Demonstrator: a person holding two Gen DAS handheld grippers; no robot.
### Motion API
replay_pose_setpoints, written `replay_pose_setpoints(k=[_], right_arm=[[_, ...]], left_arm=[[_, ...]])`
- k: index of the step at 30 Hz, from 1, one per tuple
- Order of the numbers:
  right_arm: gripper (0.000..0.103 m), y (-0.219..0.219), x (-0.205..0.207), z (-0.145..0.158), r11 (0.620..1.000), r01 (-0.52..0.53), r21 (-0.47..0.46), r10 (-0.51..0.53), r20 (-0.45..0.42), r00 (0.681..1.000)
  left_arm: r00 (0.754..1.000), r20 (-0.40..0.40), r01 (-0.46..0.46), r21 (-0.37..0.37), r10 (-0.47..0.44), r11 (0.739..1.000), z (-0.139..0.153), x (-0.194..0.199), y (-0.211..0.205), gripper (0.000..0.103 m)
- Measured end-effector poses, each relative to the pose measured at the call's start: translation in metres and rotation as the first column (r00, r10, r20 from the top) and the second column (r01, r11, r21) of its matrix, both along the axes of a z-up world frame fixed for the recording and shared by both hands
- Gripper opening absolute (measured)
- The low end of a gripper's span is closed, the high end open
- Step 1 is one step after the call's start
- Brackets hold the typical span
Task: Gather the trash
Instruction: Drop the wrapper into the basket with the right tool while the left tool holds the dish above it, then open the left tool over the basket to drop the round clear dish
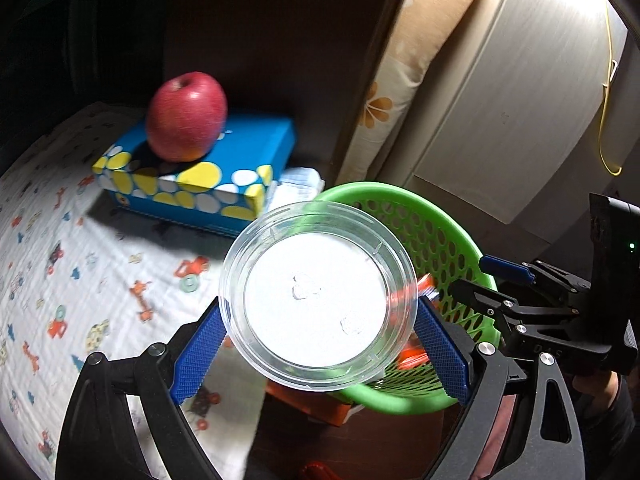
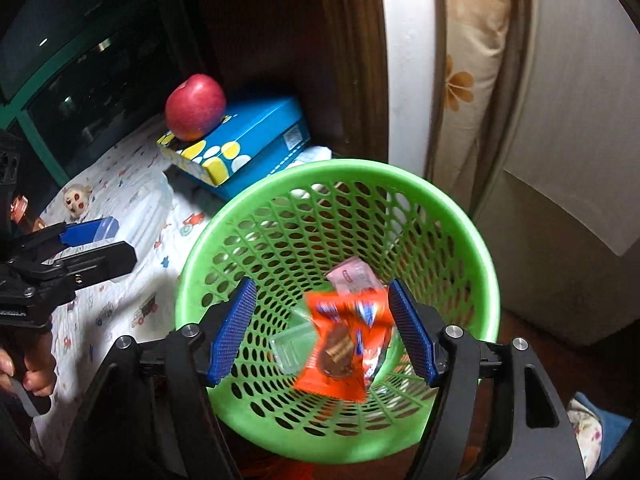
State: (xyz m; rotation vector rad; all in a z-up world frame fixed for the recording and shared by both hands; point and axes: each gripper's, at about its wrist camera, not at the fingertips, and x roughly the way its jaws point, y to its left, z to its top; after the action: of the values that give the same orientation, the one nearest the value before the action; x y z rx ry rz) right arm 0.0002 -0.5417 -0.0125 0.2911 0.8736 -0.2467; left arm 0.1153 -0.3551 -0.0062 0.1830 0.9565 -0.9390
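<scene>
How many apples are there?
1. The red apple sits on top of the blue tissue box, on the bed beyond the green basket. More could be hidden out of view.

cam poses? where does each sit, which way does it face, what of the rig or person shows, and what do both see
Left wrist: on the left gripper, facing forward-down at the clear lid it holds beside the bin; right gripper shows at right.
Right wrist: on the right gripper, open, looking down into the bin at an orange wrapper; left gripper and hand show at left.
Shared: bin, apple, blue box.
</scene>
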Motion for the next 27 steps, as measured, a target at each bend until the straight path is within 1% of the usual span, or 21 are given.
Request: replay_pose_setpoints(k=[7, 15, 20, 25, 26, 27], right_arm=[[0.069, -0.019, -0.022, 0.007, 0.999, 0.046, 0.012, -0.046, 0.029, 0.998], [0.070, -0.034, -0.043, 0.006, 0.995, 0.092, 0.035, -0.093, 0.044, 0.995], [0.070, -0.030, -0.050, 0.006, 0.995, 0.085, 0.056, -0.088, 0.050, 0.995], [0.070, -0.014, -0.049, 0.010, 0.997, 0.053, 0.063, -0.058, 0.070, 0.996], [0.071, -0.009, -0.047, 0.011, 0.997, 0.044, 0.061, -0.049, 0.075, 0.996], [0.077, -0.005, -0.046, 0.011, 0.997, 0.037, 0.061, -0.042, 0.078, 0.996]], left_arm=[[0.998, -0.047, 0.043, 0.008, -0.042, 0.999, -0.009, -0.007, -0.033, 0.089], [0.996, -0.070, 0.060, 0.014, -0.059, 0.998, -0.016, -0.011, -0.045, 0.090], [0.997, -0.059, 0.040, 0.014, -0.040, 0.999, -0.013, -0.011, -0.032, 0.090], [1.000, -0.006, -0.009, 0.026, 0.009, 1.000, -0.005, -0.011, -0.004, 0.091], [1.000, -0.001, -0.020, 0.029, 0.020, 0.999, -0.004, -0.011, 0.002, 0.091], [0.999, 0.005, -0.038, 0.031, 0.038, 0.999, -0.002, -0.010, 0.010, 0.091]])
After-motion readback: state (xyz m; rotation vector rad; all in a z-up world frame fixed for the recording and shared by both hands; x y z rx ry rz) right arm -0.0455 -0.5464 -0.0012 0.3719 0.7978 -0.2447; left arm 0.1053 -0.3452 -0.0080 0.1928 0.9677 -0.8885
